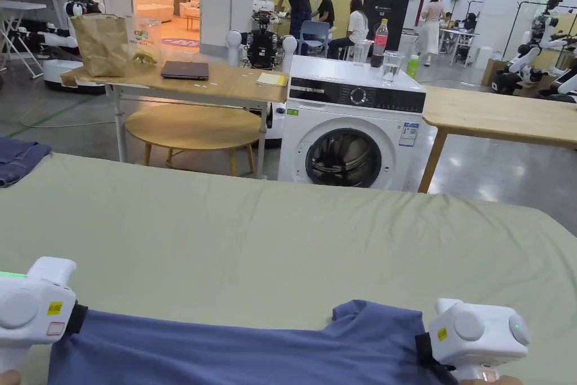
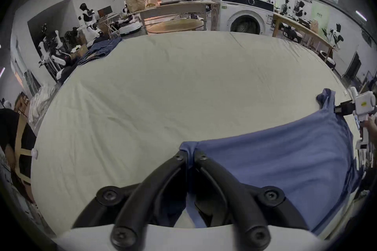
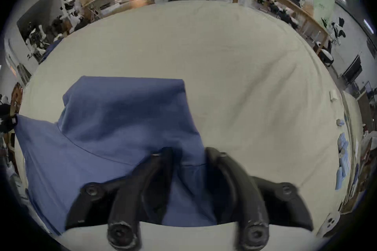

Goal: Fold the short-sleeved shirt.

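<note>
Closest to the camera is the blue short-sleeved shirt (image 1: 236, 349), stretched out flat along the near edge of the bench (image 1: 282, 234), which has a pale green sheet over it. The left tongs (image 2: 190, 155) sit at the shirt's left end and are pinched tight on a corner of the fabric, both jaws pressing a thin fold between them. The right tongs (image 3: 188, 153) are over at the shirt's right end, and in the right gripper view the jaws stand a fair bit apart with blue cloth lying between and under them, so they look part open and not really clamping anything. In that same view one sleeve is flipped up over the shirt body, towards the middle of the bench. From the shirt, the rest of the bench sheet runs off bare and a bit wrinkled. Way past the shirt at the far left corner of the bench there's a darker blue garment (image 1: 20, 160) hanging off the edge. Beyond the bench from the shirt, pretty much straight ahead, is a white washing machine (image 1: 352, 127) with a bottle (image 1: 380, 42) and a glass (image 1: 392, 67) on top. Left of the washer is a wooden table (image 1: 186, 84) with a paper bag (image 1: 101, 45) and a laptop (image 1: 185, 70), and a few people (image 1: 324, 14) are further back.
</note>
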`<state>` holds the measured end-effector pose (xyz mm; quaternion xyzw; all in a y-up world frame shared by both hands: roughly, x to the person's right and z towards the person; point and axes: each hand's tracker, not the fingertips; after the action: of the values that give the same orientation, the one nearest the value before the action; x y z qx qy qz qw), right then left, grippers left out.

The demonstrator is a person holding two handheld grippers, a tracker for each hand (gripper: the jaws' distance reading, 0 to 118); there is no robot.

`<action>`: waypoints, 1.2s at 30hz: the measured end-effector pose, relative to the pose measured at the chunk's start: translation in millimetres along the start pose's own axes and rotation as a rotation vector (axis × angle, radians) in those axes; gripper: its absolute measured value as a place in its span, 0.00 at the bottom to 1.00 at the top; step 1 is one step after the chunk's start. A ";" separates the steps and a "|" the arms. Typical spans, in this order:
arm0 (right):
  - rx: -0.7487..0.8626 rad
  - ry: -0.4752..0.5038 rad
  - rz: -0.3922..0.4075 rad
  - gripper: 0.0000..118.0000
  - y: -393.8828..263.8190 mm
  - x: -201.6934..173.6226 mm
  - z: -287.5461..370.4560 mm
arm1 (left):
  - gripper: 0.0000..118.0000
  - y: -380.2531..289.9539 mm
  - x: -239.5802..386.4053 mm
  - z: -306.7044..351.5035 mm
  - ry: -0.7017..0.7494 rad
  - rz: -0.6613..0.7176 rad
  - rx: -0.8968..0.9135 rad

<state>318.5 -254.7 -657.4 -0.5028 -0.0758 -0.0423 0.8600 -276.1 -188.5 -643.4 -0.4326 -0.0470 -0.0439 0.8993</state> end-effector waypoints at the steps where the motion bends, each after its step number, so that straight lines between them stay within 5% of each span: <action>1: 0.006 0.010 0.004 0.02 -1.2 -0.5 0.3 | 0.00 -1.1 1.7 0.5 -0.004 0.002 0.001; 4: 0.065 0.012 0.047 0.01 -8.7 -3.0 8.0 | 0.00 -4.6 7.1 7.3 -0.010 0.009 0.007; 9: 0.257 0.023 -0.025 0.01 -13.1 3.4 63.4 | 0.00 -0.8 5.6 35.0 -0.022 0.015 0.072; 19: 0.557 0.028 -0.005 0.01 2.1 11.4 212.5 | 0.00 39.5 -5.6 145.5 -0.023 0.030 0.304; 36: 0.943 -0.045 -0.032 0.01 81.5 0.1 435.2 | 0.00 175.2 -29.2 308.0 0.034 0.028 0.585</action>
<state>292.6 164.5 -517.2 -0.0569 -0.1130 -0.0054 0.9919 -298.4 162.5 -591.3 -0.1548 -0.0367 -0.0232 0.9870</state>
